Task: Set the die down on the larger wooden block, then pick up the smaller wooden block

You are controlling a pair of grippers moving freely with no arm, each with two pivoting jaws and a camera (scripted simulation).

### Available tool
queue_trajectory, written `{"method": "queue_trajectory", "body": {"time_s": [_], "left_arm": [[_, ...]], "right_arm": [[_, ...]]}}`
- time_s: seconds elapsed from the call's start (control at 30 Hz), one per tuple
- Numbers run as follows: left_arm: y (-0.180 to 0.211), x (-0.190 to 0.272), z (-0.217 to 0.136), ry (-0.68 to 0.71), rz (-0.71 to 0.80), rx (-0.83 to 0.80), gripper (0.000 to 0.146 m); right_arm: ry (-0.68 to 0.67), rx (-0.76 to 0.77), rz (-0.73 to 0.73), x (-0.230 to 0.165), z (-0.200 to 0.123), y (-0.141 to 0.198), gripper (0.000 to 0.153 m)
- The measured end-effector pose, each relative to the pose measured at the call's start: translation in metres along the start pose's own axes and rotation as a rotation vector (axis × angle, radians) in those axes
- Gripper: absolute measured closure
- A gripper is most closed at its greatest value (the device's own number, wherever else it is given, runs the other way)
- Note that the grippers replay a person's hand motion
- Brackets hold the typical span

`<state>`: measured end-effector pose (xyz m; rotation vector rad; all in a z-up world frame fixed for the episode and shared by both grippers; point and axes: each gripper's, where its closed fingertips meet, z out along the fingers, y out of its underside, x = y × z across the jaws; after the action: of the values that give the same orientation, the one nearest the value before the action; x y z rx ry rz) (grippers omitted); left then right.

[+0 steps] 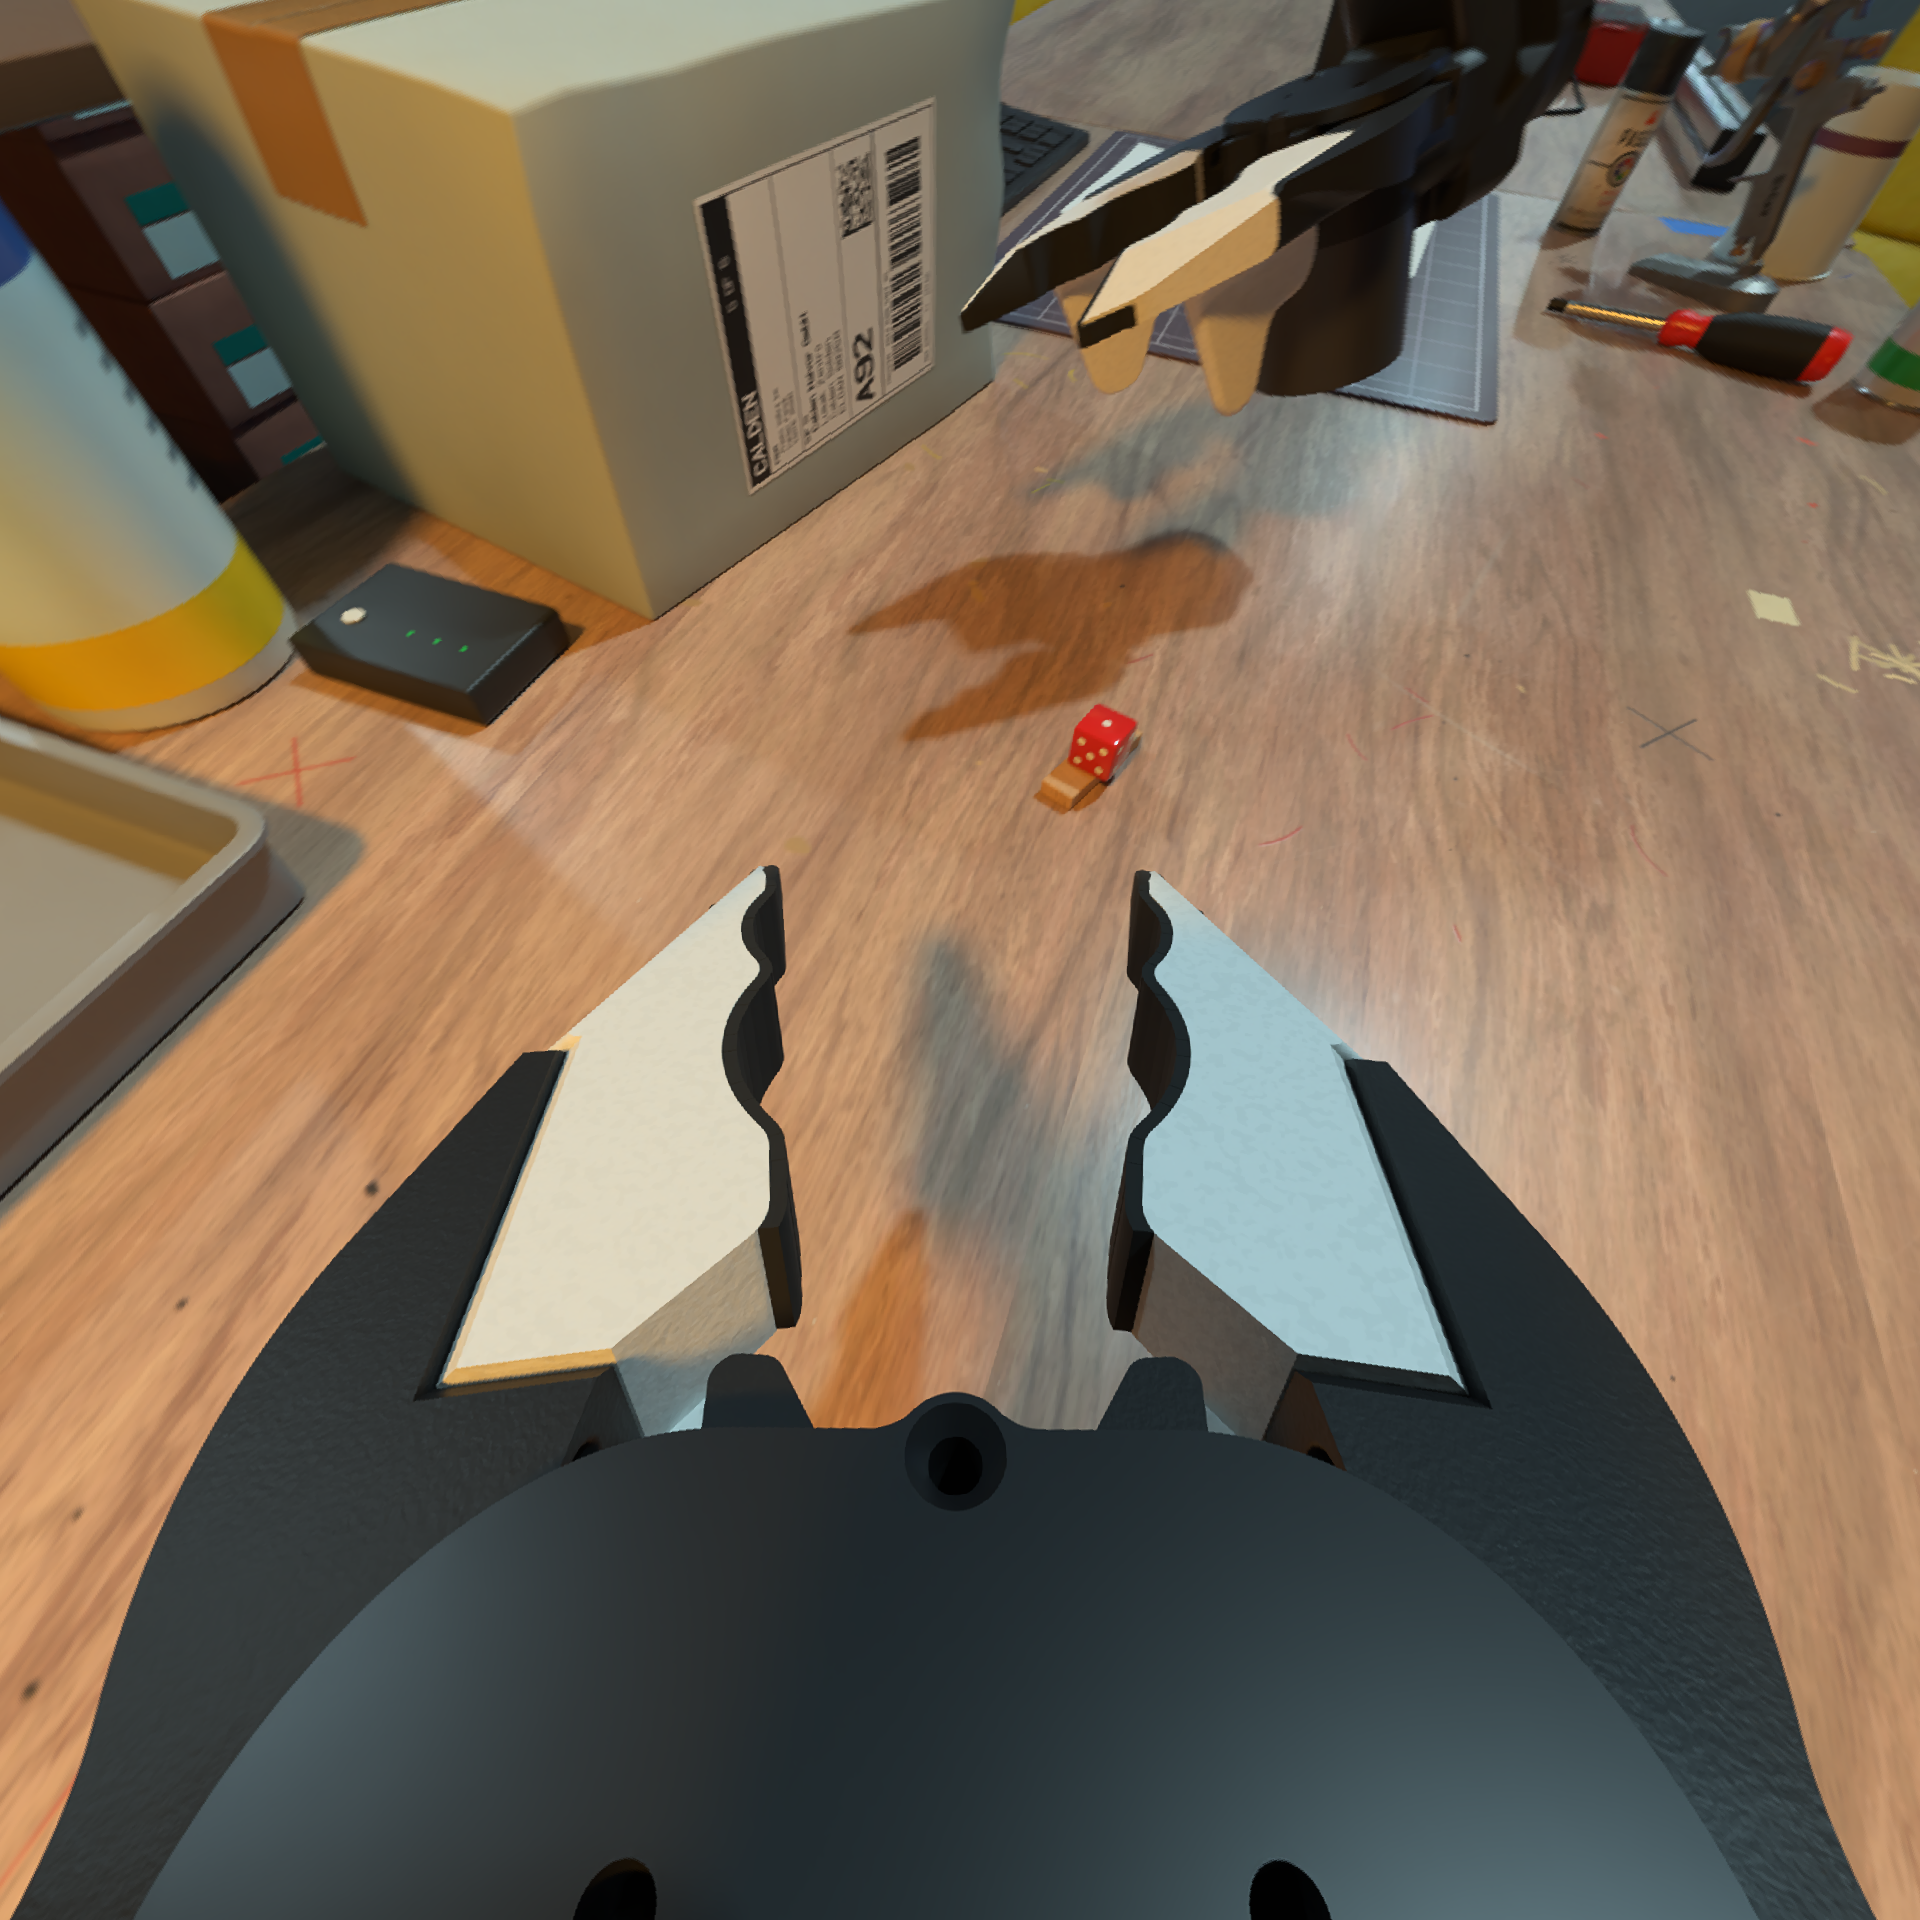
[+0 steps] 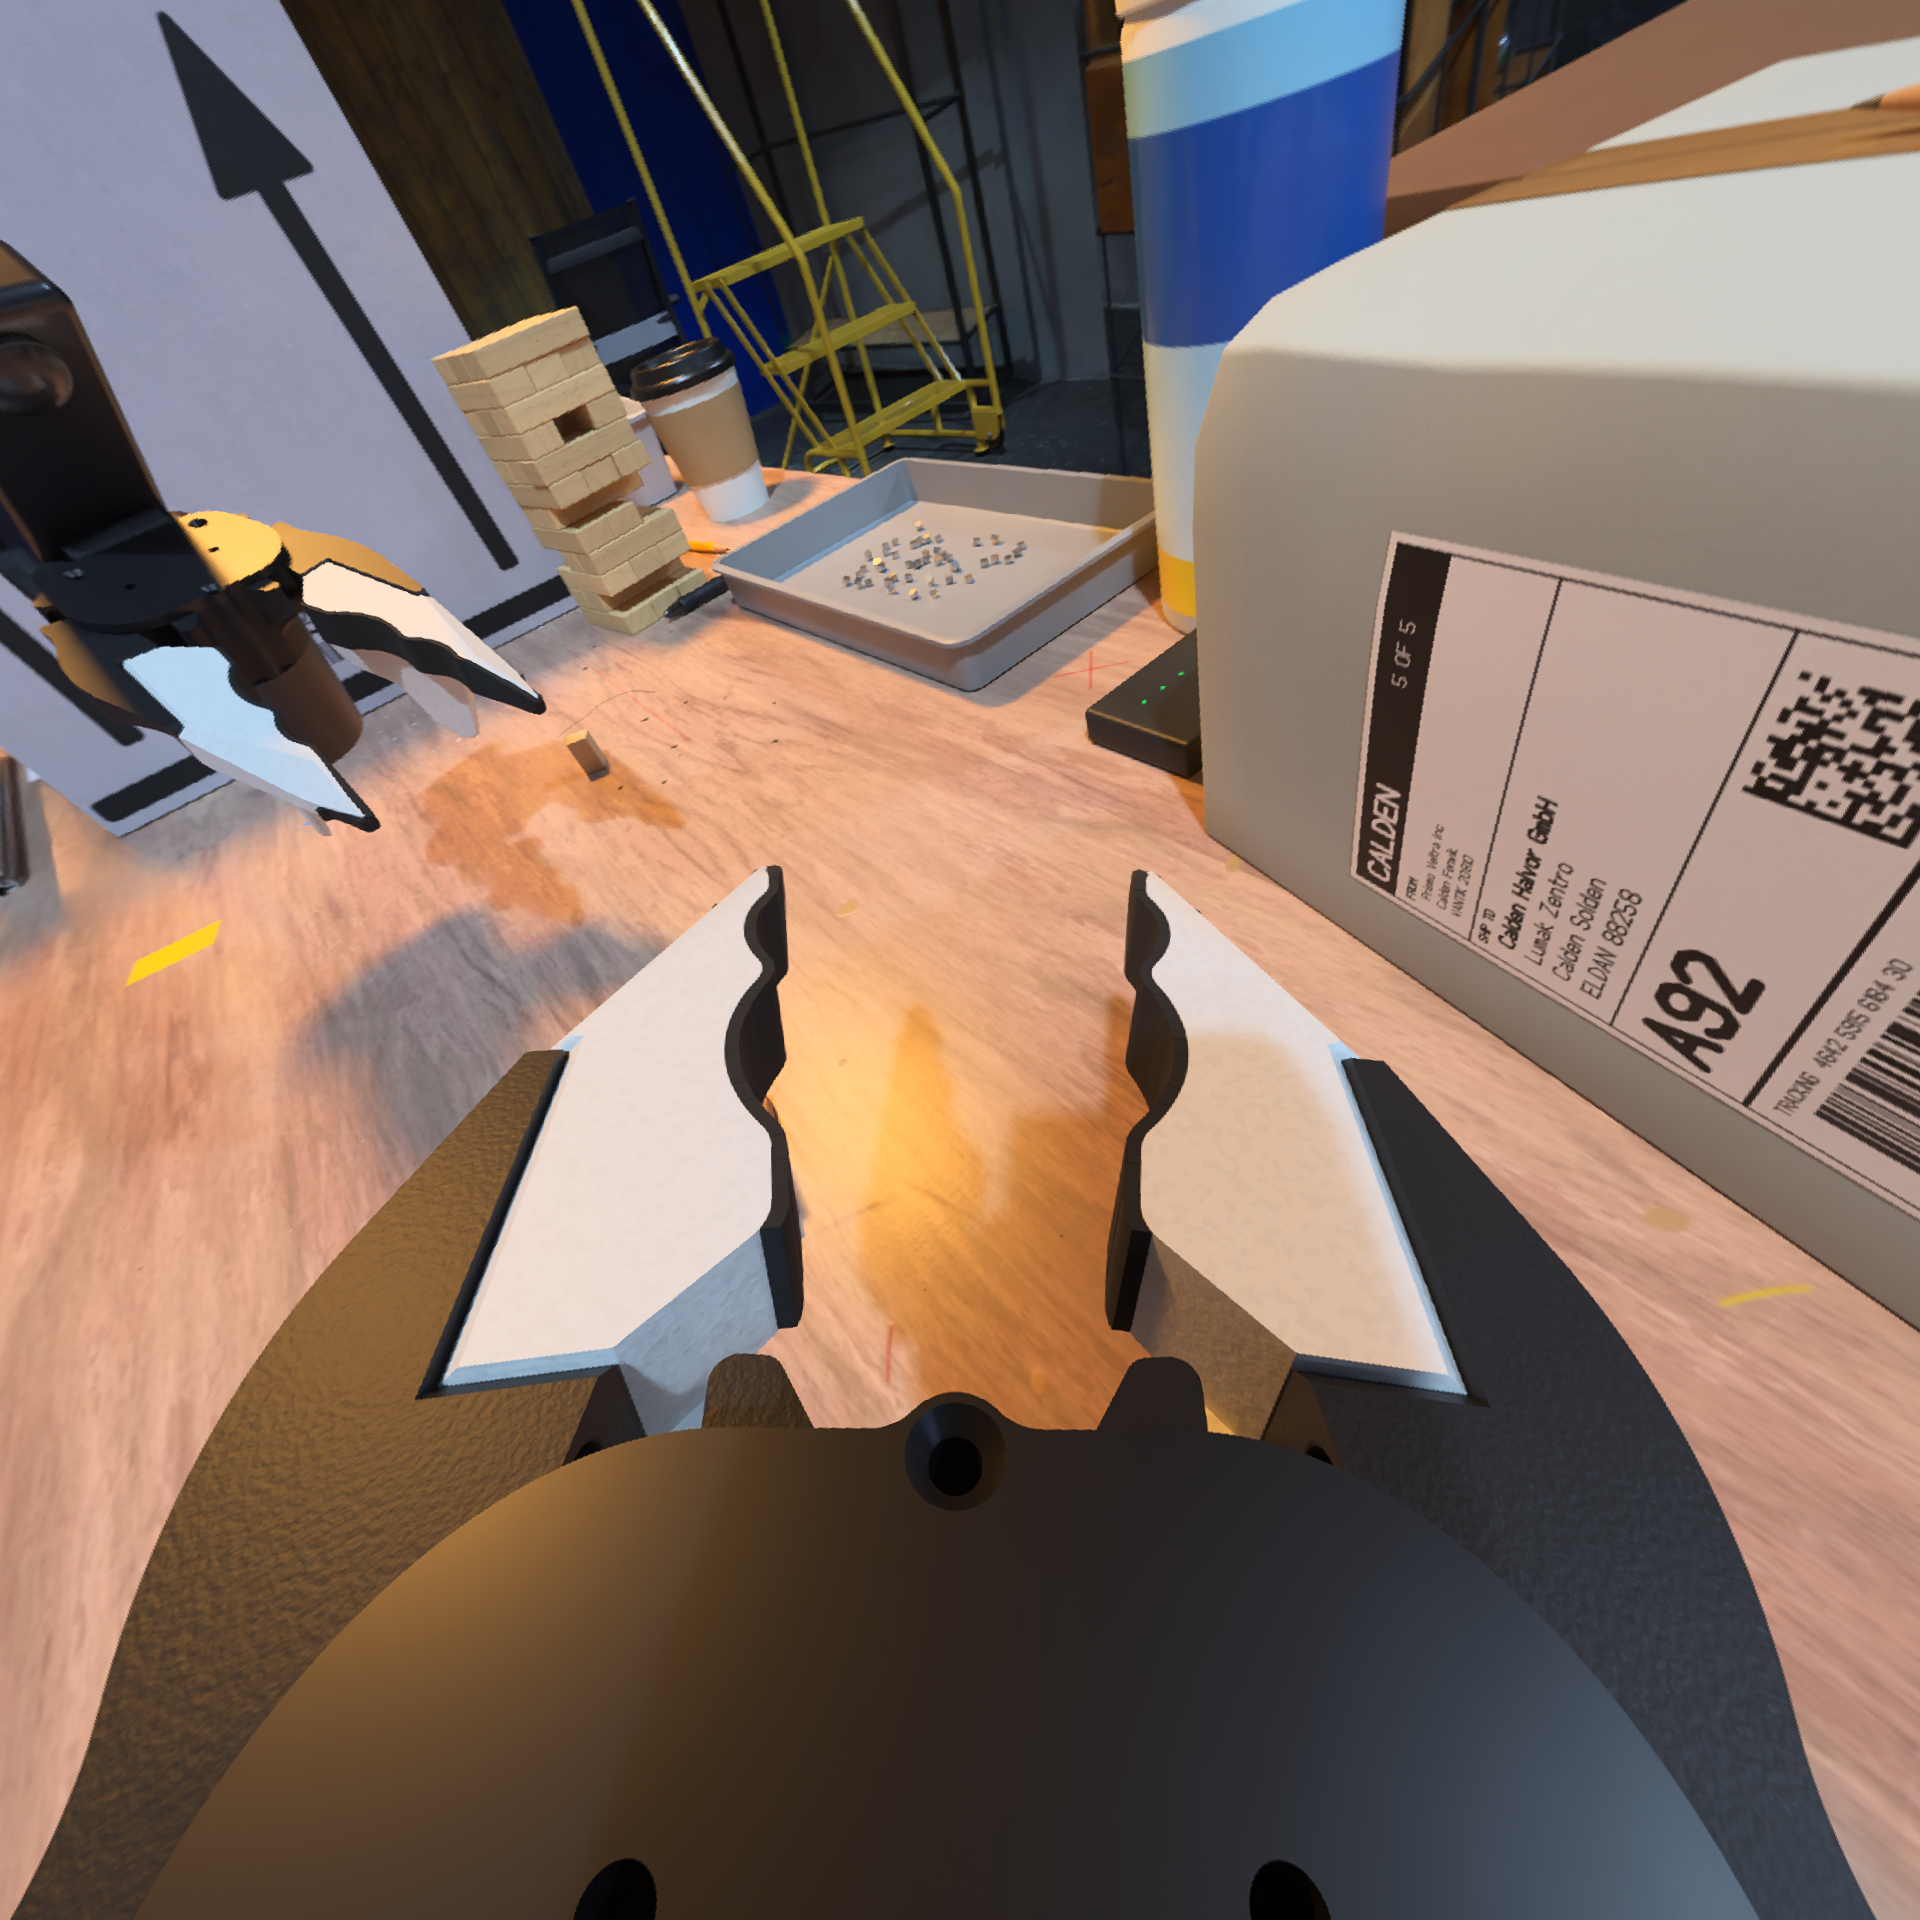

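— Left wrist view: red die (image 1: 1101, 741) resting on a wooden block (image 1: 1070, 788), both on the wooden table (image 1: 1455, 935), ahead of the left gripper (image 1: 956, 883) and a little to its right, well apart from the fingertips. Jaws spread wide, nothing between them.

— Not visible from the right wrist view. Instead, one small wooden block (image 2: 589, 752) alone on the table, ahead and to the left of the right gripper (image 2: 956, 883), near the left gripper (image 2: 452, 758) seen farther off. Cannot tell whether larger or smaller.

— Right gripper (image 1: 1169, 348) hanging above the table beyond the die, fingers parted.

— Confirmed up close: spread, empty. Only here: block tower (image 2: 566, 468), coffee cup (image 2: 701, 426), grey tray (image 2: 935, 571) of small bits.

— Shared by both: labelled cardboard box (image 1: 582, 281), black device (image 1: 431, 639) beside it. Only there: screwdriver (image 1: 1714, 338).
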<state>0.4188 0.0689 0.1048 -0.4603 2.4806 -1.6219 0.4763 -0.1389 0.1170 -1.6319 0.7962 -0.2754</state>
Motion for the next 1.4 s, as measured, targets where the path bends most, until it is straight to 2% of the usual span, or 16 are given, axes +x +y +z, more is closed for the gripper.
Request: {"method": "queue_trajectory", "body": {"time_s": [0.2,0.37,0.47,0.57,0.77,0.93,1.13,1.27,1.4], "left_arm": [[0.025,-0.010,-0.023,-0.076,-0.026,-0.088,0.076],[0.049,-0.020,-0.046,-0.190,-0.068,-0.201,0.076],[0.067,-0.023,-0.054,-0.249,-0.160,-0.262,0.081],[0.089,-0.015,-0.056,-0.235,-0.297,-0.335,0.093],[0.106,-0.016,-0.067,-0.290,-0.359,-0.339,0.086],[0.116,-0.016,-0.089,-0.345,-0.361,-0.346,0.082],[0.109,-0.061,-0.121,-0.584,-0.337,-0.294,0.084],[0.107,-0.097,-0.118,-0.722,-0.306,-0.338,0.088],[0.120,-0.113,-0.103,-0.738,-0.374,-0.407,0.089]], "right_arm": [[0.090,-0.022,-0.097,-0.009,0.004,-0.002,0.076],[0.083,-0.027,-0.210,-0.034,0.006,-0.006,0.077],[0.066,-0.004,-0.249,-0.049,0.006,-0.010,0.077],[0.060,0.000,-0.252,-0.057,0.007,-0.012,0.077],[0.066,0.004,-0.238,-0.056,0.008,-0.011,0.076],[0.096,0.026,-0.218,-0.046,0.005,-0.013,0.077],[0.101,0.037,-0.196,-0.044,0.006,-0.012,0.078],[0.108,0.025,-0.207,-0.044,0.008,-0.010,0.078],[0.107,0.031,-0.203,-0.043,0.006,-0.010,0.079]]}}
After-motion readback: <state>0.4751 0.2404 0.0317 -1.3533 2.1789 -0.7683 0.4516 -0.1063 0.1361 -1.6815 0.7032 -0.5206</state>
